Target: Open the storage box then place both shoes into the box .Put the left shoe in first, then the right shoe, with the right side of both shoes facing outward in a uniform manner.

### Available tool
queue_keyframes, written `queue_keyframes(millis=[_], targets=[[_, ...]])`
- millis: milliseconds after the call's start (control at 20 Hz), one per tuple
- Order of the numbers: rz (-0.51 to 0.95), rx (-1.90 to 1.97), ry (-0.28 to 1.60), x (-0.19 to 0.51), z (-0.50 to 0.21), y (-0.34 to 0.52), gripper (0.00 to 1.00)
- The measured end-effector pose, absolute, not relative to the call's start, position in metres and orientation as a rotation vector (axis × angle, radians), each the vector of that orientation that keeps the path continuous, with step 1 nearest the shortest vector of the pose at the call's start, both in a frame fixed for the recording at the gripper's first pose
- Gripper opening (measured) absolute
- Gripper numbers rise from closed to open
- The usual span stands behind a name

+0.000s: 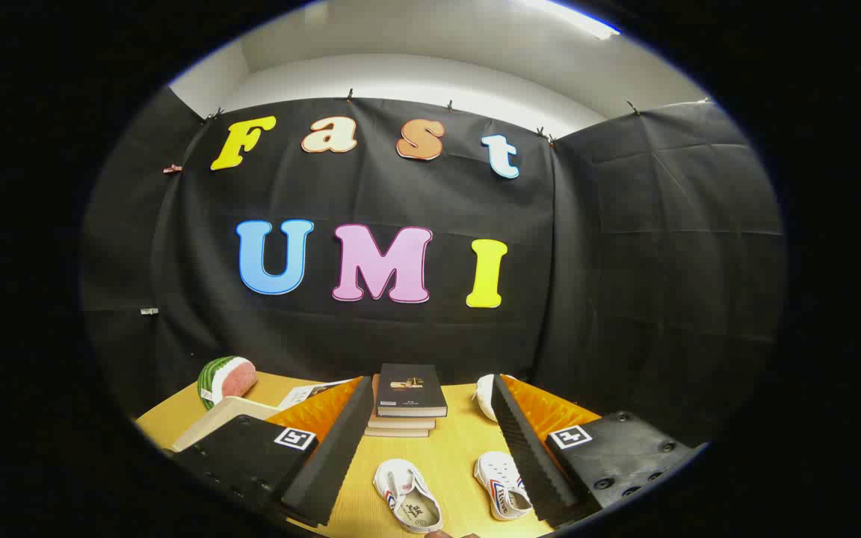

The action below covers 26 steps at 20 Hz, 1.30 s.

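**Shoes Waited Between Spread Fingers, Box Untouched**

At the bottom centre of the frame, the gripper (pixel 430 478) was held high with its fingers spread wide and pinching nothing, apparently to survey the scene. Two small white shoes lay on the tabletop (pixel 453 441) between the fingers: one shoe (pixel 406 505) lower centre, the other shoe (pixel 501 486) just beside the right finger. Beyond them a stack of books (pixel 408 396) stood mid-frame. A pale box corner (pixel 225 415) and a watermelon slice (pixel 226 379) lay at lower left. Whether that was the storage box could not be told.
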State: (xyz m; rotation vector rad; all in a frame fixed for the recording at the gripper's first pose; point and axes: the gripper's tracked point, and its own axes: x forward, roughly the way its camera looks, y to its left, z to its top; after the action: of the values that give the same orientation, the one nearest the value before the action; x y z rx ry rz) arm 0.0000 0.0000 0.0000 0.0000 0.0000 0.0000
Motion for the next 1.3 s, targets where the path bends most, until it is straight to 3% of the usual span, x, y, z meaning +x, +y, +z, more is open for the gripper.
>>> queue_keyframes(millis=[1000,1300], targets=[[-0.002,0.024,0.080,0.002,-0.023,0.002,0.97],[0.090,0.099,0.218,0.006,-0.036,0.023,0.97]])
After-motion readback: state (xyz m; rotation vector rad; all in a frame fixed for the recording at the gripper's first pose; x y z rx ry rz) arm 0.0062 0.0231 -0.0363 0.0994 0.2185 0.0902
